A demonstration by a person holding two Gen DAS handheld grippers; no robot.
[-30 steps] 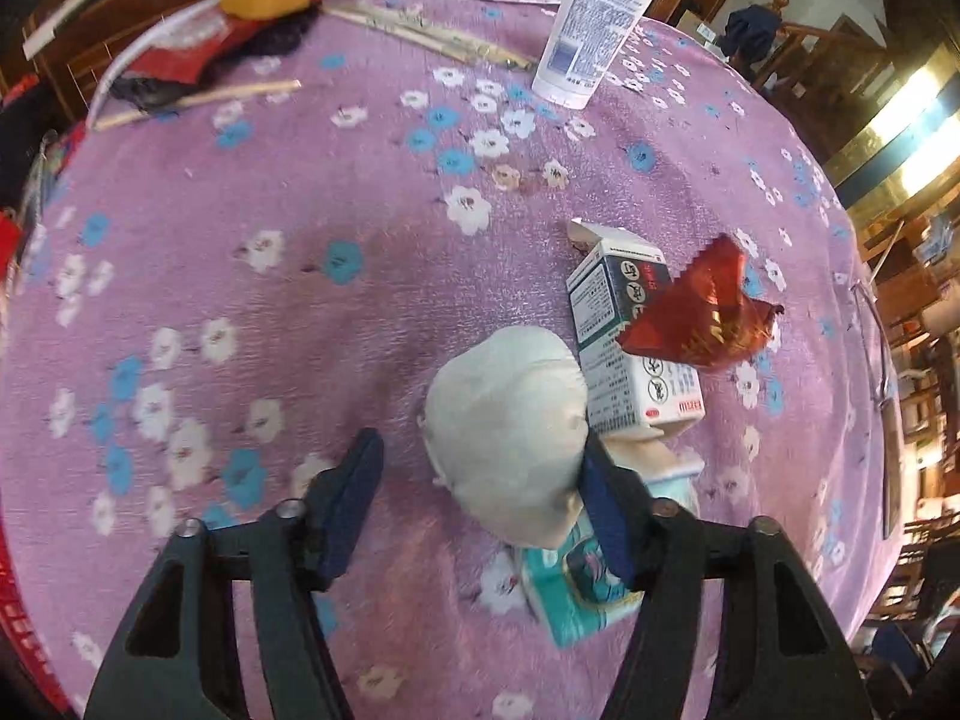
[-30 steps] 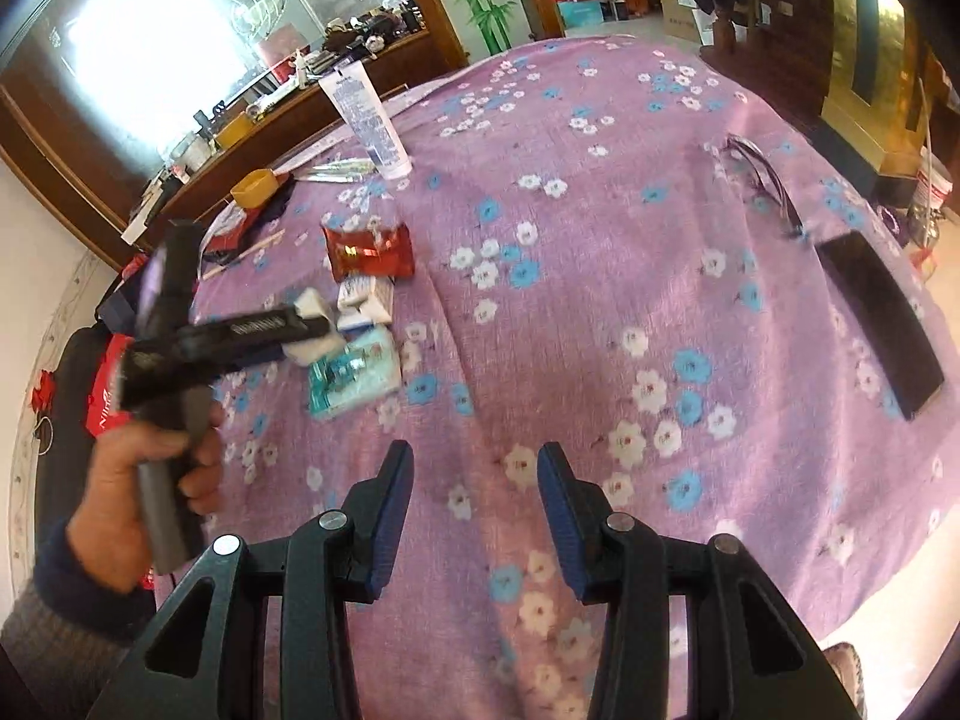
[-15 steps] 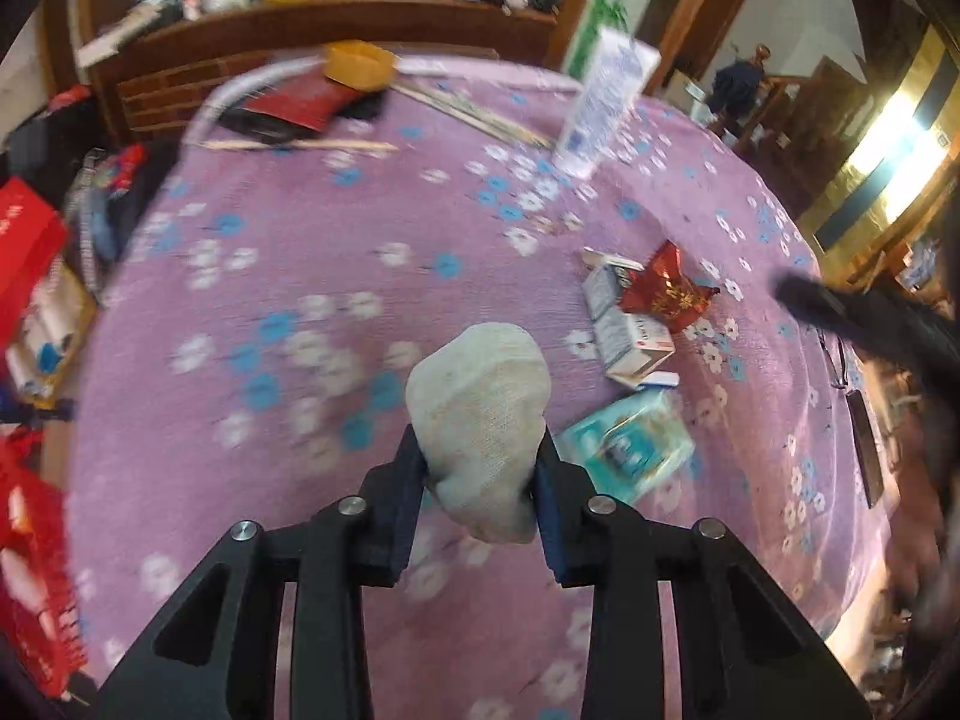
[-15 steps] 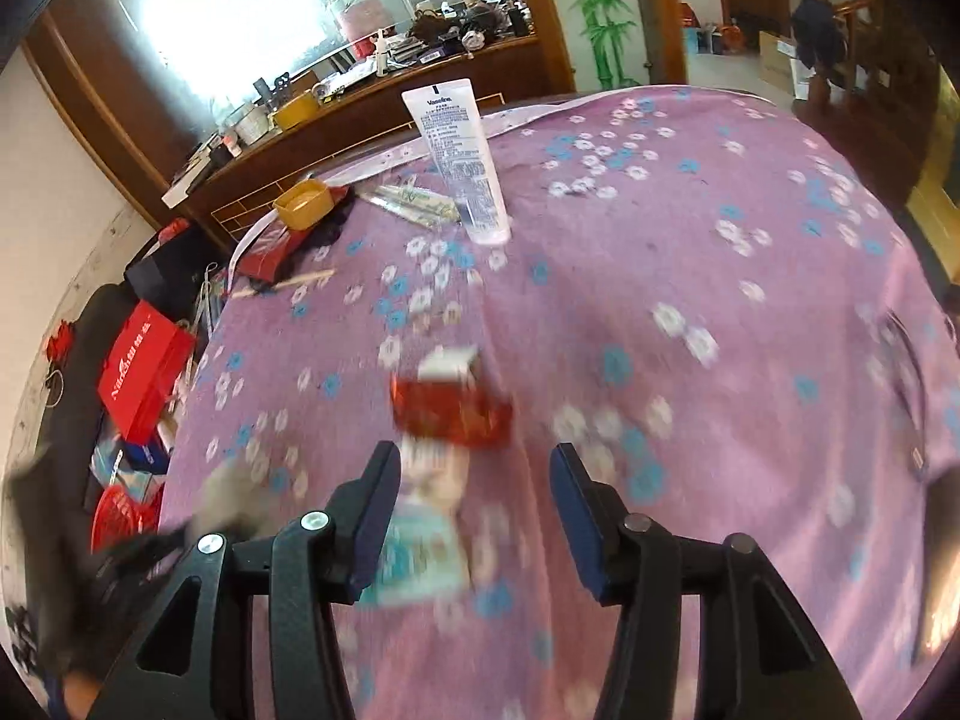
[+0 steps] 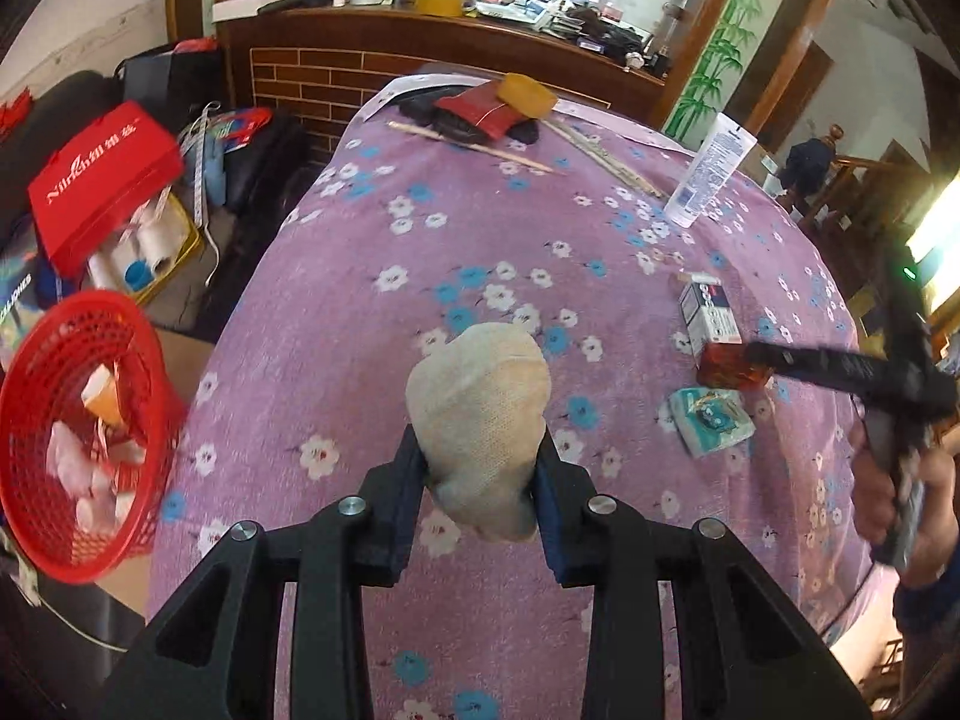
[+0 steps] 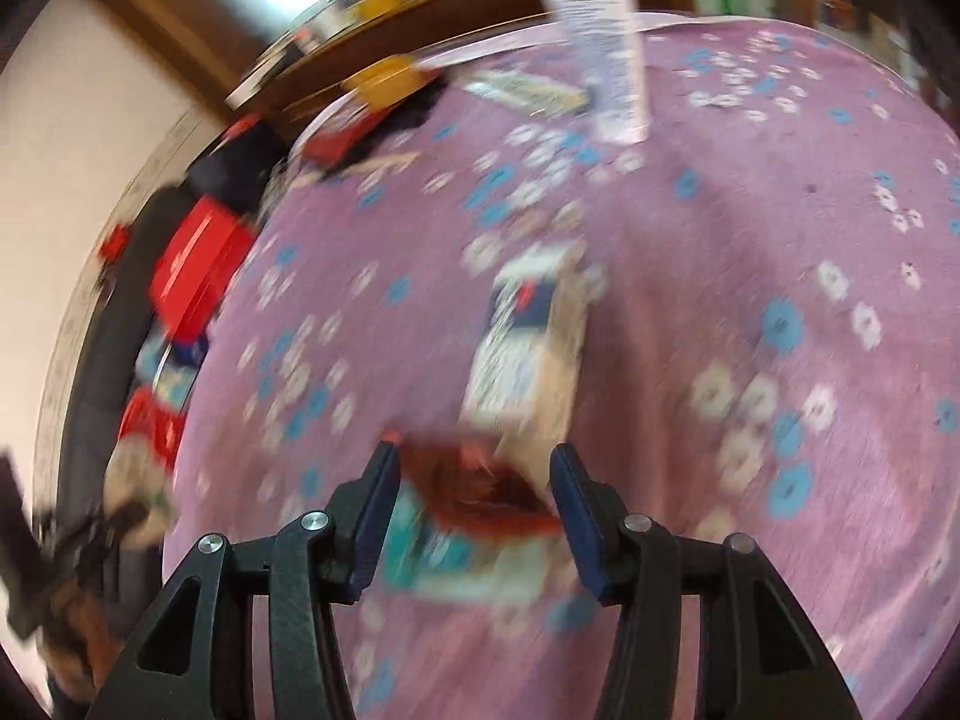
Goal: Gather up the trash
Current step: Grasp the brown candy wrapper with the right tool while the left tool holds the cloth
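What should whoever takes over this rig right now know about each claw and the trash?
Left claw: shut on a crumpled off-white wad, lifted off the purple cloth.
Right claw: open, jaws either side of the red wrapper, not yet gripping; its view is blurred.
Red basket: off the table's left edge, already holding several scraps.
Still on the cloth: red wrapper, small carton, teal packet.
Left to do: drop the wad in the basket, then collect those three.
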